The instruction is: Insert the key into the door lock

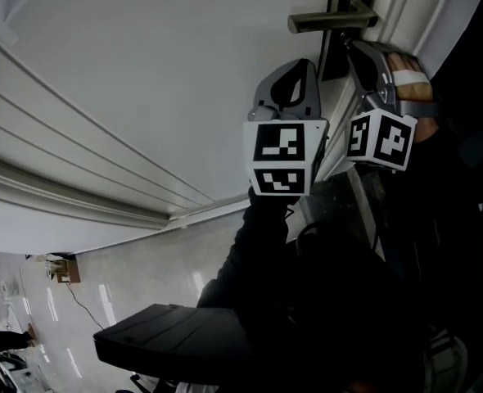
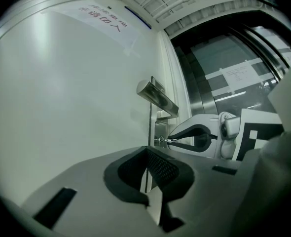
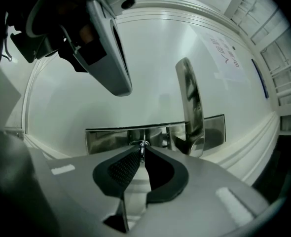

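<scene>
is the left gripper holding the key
No, the left gripper has its jaws together on nothing, while the key is pinched in the right gripper at the lock plate.

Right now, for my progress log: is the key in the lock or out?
Tip at the lock; how deep, cannot tell. The right gripper is shut on the key, its shaft showing outside.

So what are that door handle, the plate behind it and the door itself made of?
The door handle looks like polished metal: it mirrors its surroundings. The plate seems metal too, shiny, with softer, streaky reflections. The door has a smooth, white, painted-looking face with a mild sheen; whether wood or metal lies underneath, I cannot tell.
</scene>
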Motion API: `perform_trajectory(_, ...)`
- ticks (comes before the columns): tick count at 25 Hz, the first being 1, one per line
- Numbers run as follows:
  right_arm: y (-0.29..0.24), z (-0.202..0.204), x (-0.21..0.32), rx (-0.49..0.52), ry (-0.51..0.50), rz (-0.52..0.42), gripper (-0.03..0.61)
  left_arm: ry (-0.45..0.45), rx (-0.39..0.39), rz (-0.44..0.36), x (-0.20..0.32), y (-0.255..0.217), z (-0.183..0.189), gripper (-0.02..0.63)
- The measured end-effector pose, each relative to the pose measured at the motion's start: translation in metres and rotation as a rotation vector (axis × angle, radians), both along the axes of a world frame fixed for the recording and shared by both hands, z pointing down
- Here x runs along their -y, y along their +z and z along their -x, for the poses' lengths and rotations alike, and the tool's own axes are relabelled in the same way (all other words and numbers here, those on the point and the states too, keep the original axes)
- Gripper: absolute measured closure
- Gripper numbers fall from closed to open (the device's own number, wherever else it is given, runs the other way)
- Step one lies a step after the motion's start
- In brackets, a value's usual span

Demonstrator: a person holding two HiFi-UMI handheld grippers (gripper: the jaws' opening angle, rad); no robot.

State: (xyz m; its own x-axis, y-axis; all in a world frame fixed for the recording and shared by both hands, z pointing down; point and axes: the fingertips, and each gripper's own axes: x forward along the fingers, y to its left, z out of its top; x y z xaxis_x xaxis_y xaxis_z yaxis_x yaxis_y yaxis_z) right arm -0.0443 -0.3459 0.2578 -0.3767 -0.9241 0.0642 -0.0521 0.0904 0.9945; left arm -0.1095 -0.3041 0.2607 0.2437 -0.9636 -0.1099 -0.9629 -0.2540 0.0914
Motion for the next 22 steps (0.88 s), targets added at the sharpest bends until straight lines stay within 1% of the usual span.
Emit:
perform_trajectory(4, 0.002, -0.009, -0.003, 0.021, 0.001, 0.015, 0.558, -0.005, -0.004, -0.004, -0.001, 0.0, 0.0, 0.612)
perform_trajectory(6, 0.001, -0.013, -0.007, 0.076, -0.004, 0.046, 0.558, -0.01, -0.01, -0.002, -0.001, 0.002, 0.003, 0.612)
perform_trajectory(7, -0.001, -0.015, -0.012, 0.129, -0.014, 0.069, 0.557, -0.015, -0.015, 0.001, -0.002, 0.003, 0.005, 0.612)
perform_trajectory(9, -0.006, -0.017, -0.024, 0.296, -0.047, 0.134, 0.558, -0.029, -0.027, 0.013, -0.007, 0.008, 0.01, 0.612)
perform_trajectory(10, -0.01, -0.019, -0.03, 0.406, -0.069, 0.168, 0.565, -0.035, -0.03, 0.02, -0.008, 0.011, 0.011, 0.612)
perform_trajectory(13, -0.025, -0.026, -0.041, 0.78, -0.136, 0.252, 0.577, -0.048, -0.024, 0.035, -0.008, 0.019, 0.014, 0.612)
perform_trajectory(15, -0.021, -0.031, -0.042, 0.978, -0.148, 0.32, 0.577, -0.055, -0.025, 0.048, -0.009, 0.023, 0.013, 0.612)
perform_trajectory(16, -0.017, -0.034, -0.041, 1.056, -0.142, 0.352, 0.577, -0.058, -0.026, 0.054, -0.009, 0.025, 0.012, 0.612)
perform_trajectory(18, -0.007, -0.038, -0.039, 1.171, -0.127, 0.413, 0.578, -0.067, -0.023, 0.062, -0.01, 0.03, 0.01, 0.612)
perform_trajectory(22, 0.009, -0.039, -0.035, 1.318, -0.132, 0.554, 0.578, -0.086, -0.021, 0.077, -0.011, 0.039, 0.01, 0.612)
